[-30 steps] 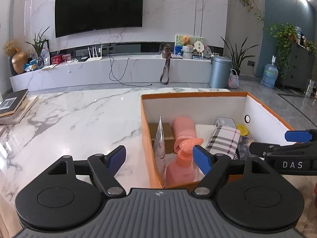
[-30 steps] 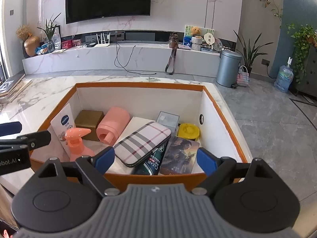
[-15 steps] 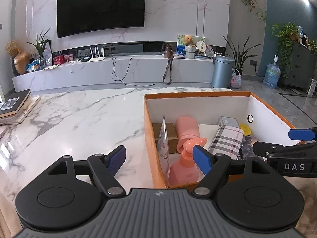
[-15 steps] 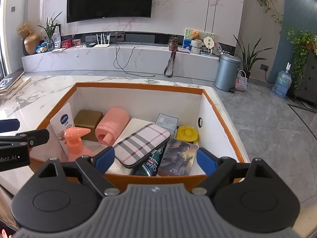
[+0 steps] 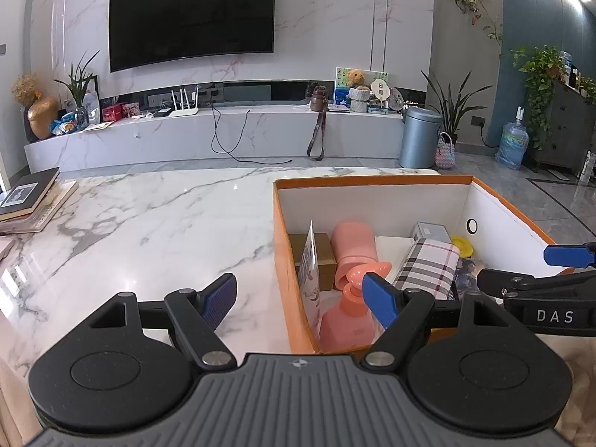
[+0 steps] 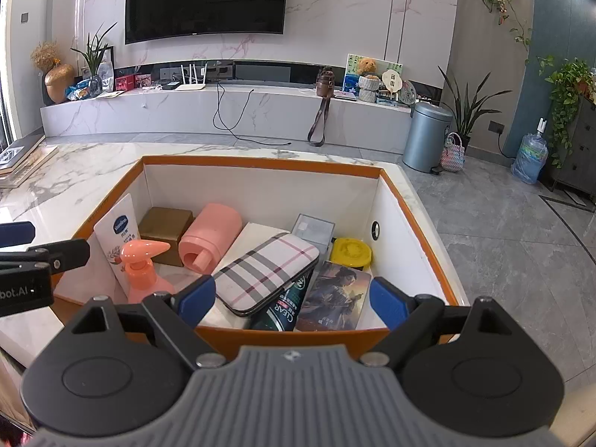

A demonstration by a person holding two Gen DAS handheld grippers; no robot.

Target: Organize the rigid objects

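Observation:
An orange-rimmed white box (image 6: 260, 162) sits on the marble table and holds several items: a pink pump bottle (image 6: 143, 272), a white tube (image 6: 118, 232), a gold box (image 6: 165, 225), a pink cylinder (image 6: 212, 236), a plaid case (image 6: 266, 270), a yellow lid (image 6: 350, 251), a green bottle (image 6: 287, 309) and a picture card (image 6: 333, 296). My right gripper (image 6: 292, 300) is open and empty over the box's near edge. My left gripper (image 5: 301, 300) is open and empty, straddling the box's left wall (image 5: 285, 260).
The marble table (image 5: 149, 223) stretches left of the box. A stack of books (image 5: 29, 201) lies at its far left edge. Beyond are a TV console, a grey bin (image 6: 424, 138) and floor on the right.
Both grippers have drawn back and up slightly from the box; the view of the box has shifted right in the left wrist view. Nothing in the box has moved.

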